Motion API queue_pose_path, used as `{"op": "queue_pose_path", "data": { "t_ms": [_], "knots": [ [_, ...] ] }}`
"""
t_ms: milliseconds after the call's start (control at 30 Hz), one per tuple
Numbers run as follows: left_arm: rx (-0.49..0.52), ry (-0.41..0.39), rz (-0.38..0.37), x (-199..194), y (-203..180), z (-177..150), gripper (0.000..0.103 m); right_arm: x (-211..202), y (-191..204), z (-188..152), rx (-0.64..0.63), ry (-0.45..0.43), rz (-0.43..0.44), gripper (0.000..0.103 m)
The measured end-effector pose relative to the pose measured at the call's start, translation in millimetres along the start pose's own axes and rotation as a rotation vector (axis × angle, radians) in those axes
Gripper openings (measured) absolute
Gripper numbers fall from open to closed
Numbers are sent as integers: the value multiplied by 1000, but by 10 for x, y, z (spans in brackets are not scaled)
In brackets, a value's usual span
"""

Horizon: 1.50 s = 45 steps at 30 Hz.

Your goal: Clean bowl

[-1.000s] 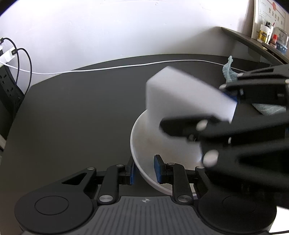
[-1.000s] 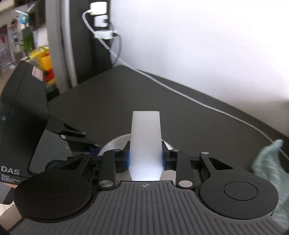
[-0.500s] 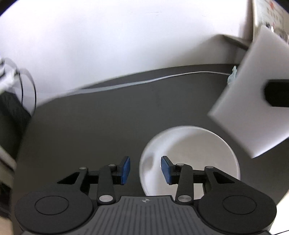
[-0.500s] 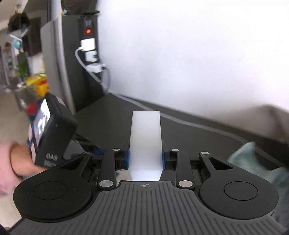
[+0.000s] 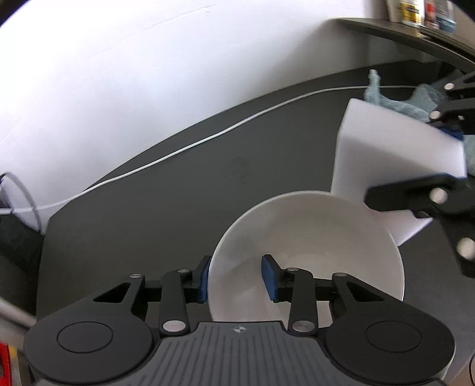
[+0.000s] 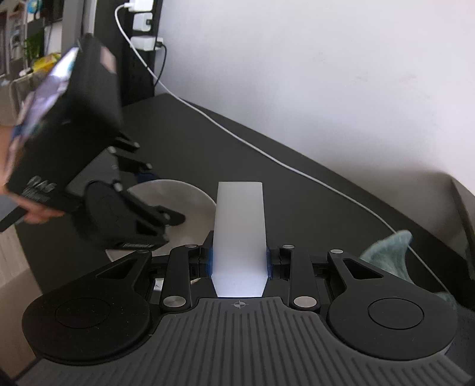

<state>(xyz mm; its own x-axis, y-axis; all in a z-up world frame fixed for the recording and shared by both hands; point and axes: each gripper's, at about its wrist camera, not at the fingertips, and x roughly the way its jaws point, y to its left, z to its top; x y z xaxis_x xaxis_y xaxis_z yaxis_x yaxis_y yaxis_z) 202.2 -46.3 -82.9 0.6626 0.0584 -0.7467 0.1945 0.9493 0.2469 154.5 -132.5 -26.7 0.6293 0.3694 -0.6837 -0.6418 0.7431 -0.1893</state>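
Observation:
A white bowl (image 5: 311,252) sits on the dark table (image 5: 178,207). My left gripper (image 5: 236,277) is open, its blue pads on either side of the bowl's near rim, left pad outside and right pad inside. My right gripper (image 6: 239,261) is shut on a white sponge block (image 6: 239,231). In the left wrist view the sponge (image 5: 392,160) hangs just beyond the bowl's far right rim. In the right wrist view the bowl (image 6: 178,202) lies to the left, partly hidden by the left gripper's body (image 6: 124,219).
A white cable (image 5: 207,138) runs across the table along the wall. A teal cloth (image 6: 389,252) lies at the right; it also shows in the left wrist view (image 5: 394,101). A shelf with bottles (image 5: 421,14) is at the upper right. Plugs and a power strip (image 6: 142,29) hang at the left.
A second ago my left gripper pinched the bowl's rim; its jaws have opened wide. The sponge lifted out of the bowl and now hangs beyond its far right rim.

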Motion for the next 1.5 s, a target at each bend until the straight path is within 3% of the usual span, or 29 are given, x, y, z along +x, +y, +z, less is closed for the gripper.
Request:
{"op": "queue_pose_path", "data": {
  "t_ms": [133,333,500,700,867,933,1000,1167,1500],
  "knots": [
    [-80,-4,16,22,-30,3,33,95,74,27,23,21,-9,31],
    [-108,-8,49,75,-197,57,33,-226,301,-201,95,33,-23,31],
    [-138,10,48,-167,-56,-168,30,-381,571,-308,114,8,6,31],
    [-216,24,-49,-262,142,-208,38,-269,335,-272,163,10,0,31],
    [-119,-29,-38,-181,250,-91,46,-146,79,-189,185,3,-9,31],
    [-92,-32,-46,-114,280,-48,45,-104,-12,-158,195,-1,-12,31],
    [-78,-16,-64,7,301,-29,38,-53,-122,-117,218,-1,-8,31],
    [-107,-14,-108,75,342,-89,29,98,-205,-66,251,-10,-13,31],
    [-232,8,-25,-122,168,-273,26,176,-46,5,255,-29,-97,31]
  ]
}}
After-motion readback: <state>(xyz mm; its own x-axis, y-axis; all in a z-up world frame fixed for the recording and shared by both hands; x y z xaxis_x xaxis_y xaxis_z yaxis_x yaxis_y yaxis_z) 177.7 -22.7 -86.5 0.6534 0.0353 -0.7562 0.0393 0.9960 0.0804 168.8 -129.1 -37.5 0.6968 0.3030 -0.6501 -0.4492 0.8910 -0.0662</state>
